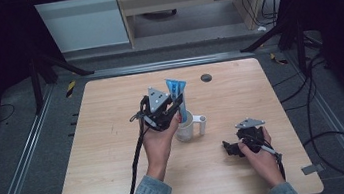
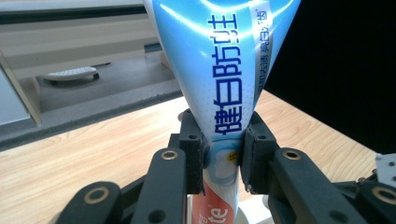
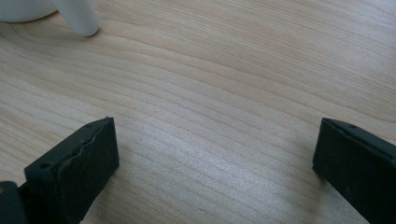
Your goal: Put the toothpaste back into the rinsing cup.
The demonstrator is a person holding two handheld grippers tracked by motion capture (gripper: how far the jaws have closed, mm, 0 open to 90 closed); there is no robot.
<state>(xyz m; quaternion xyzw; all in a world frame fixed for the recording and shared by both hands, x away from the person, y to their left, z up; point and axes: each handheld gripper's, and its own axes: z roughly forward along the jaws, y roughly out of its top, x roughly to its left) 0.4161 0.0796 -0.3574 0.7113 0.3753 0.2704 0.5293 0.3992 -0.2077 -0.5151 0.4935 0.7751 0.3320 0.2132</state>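
A blue and white toothpaste tube (image 1: 176, 92) stands upright with its lower end inside a white mug (image 1: 187, 127) near the table's middle. My left gripper (image 1: 174, 111) is shut on the tube; in the left gripper view both pads press the tube (image 2: 224, 88) at its narrow lower part, above the red end. My right gripper (image 1: 229, 148) rests low over the wood at the right front, jaws wide apart with nothing between them. In the right gripper view the mug's handle (image 3: 78, 17) shows at the top left, beyond the gripper (image 3: 215, 154).
The wooden table (image 1: 116, 149) has a small dark round hole (image 1: 206, 77) near its far edge. Black stand legs and cables lie on the floor around it. A pale cabinet and desk stand behind.
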